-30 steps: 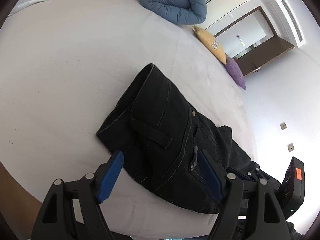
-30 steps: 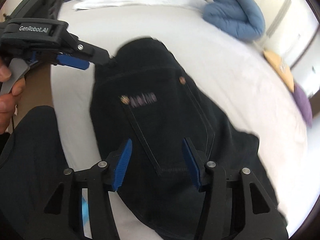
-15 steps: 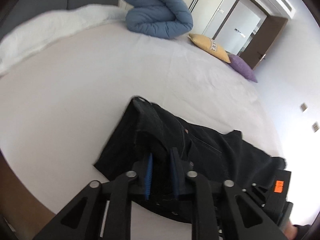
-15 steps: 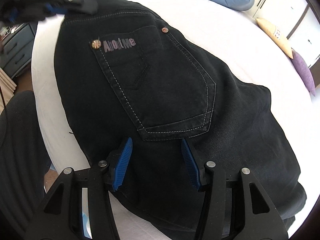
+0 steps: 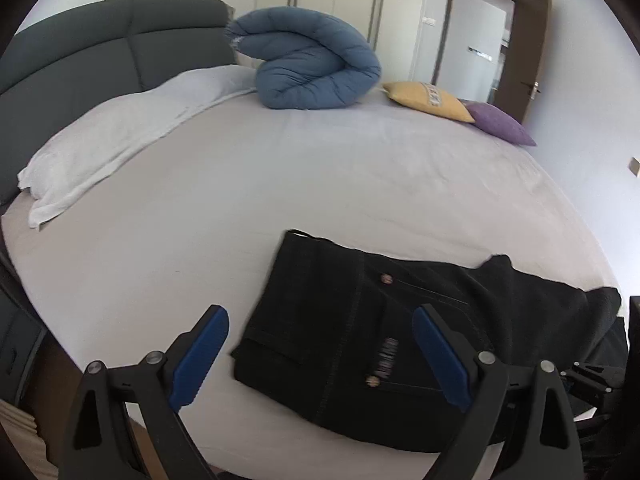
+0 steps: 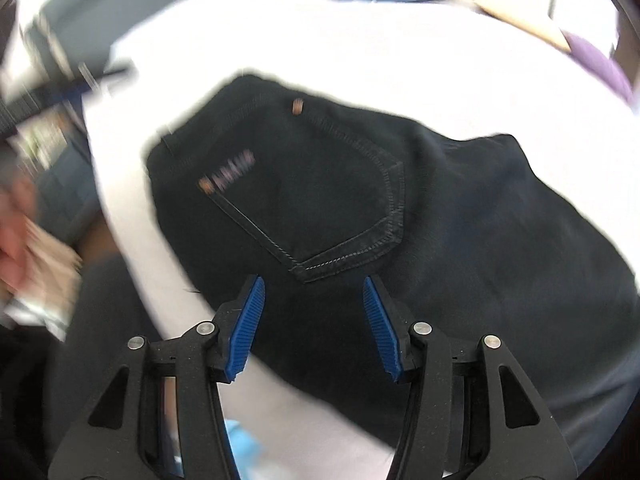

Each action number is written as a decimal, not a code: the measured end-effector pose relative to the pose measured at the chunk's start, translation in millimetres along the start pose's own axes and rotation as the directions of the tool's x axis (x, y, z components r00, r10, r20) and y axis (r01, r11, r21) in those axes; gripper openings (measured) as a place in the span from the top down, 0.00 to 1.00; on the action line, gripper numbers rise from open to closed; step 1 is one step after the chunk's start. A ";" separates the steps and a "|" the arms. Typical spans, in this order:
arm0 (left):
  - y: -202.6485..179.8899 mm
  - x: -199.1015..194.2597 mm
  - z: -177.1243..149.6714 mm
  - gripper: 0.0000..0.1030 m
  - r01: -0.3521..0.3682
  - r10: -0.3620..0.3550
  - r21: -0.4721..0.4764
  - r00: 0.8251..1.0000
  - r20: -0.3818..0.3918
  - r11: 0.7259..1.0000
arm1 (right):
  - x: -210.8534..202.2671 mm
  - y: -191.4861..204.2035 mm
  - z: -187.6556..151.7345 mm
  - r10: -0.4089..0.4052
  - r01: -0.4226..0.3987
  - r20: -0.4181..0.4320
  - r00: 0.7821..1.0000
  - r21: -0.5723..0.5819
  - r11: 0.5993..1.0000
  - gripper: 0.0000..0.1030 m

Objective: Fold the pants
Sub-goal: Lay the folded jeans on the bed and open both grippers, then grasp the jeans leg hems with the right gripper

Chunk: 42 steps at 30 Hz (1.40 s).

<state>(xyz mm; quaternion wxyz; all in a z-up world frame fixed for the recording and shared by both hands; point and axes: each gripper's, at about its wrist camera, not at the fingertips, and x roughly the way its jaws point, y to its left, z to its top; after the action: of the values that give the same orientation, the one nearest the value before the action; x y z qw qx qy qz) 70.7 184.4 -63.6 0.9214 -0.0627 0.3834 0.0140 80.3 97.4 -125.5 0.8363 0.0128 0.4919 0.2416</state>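
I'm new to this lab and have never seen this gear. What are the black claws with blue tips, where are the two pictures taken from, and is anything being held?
Each claw is a hand-held two-finger gripper; a person carries one in each hand, and a camera on each looks forward along its fingers. One picture comes from the left gripper, the other from the right gripper. Black pants lie on a white bed, back pocket up. Farther back are a rolled blue duvet, a yellow cushion and a purple cushion. The left jaws have just opened wide; both grippers are open and hold nothing.
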 end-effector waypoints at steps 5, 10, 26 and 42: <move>-75.5 45.7 -13.4 0.17 0.140 -0.125 0.120 0.984 -0.125 0.983 | -94.2 -100.8 -50.8 0.006 -0.093 0.226 0.974 0.378 0.921 0.51; -92.9 107.0 -30.8 0.31 0.132 -0.102 0.079 0.946 -0.308 0.988 | -164.3 -231.2 -116.5 -0.172 -0.080 0.296 0.940 0.679 0.729 0.51; -128.7 130.7 -35.6 0.25 0.104 -0.034 0.159 0.919 -0.393 0.982 | -145.7 -432.6 -123.8 -0.139 -0.318 0.396 0.908 0.866 0.385 0.76; -112.4 126.0 -30.9 0.21 0.122 -0.041 0.183 0.918 -0.395 0.976 | -378.3 -388.8 -50.9 -0.445 -0.069 0.397 0.803 0.803 0.592 0.93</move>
<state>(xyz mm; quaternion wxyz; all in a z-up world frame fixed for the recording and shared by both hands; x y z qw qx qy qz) 146.1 66.1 -162.7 0.8283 0.0145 0.5549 -0.0766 39.3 -414.6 56.4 0.8703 0.3931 0.2761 -0.1086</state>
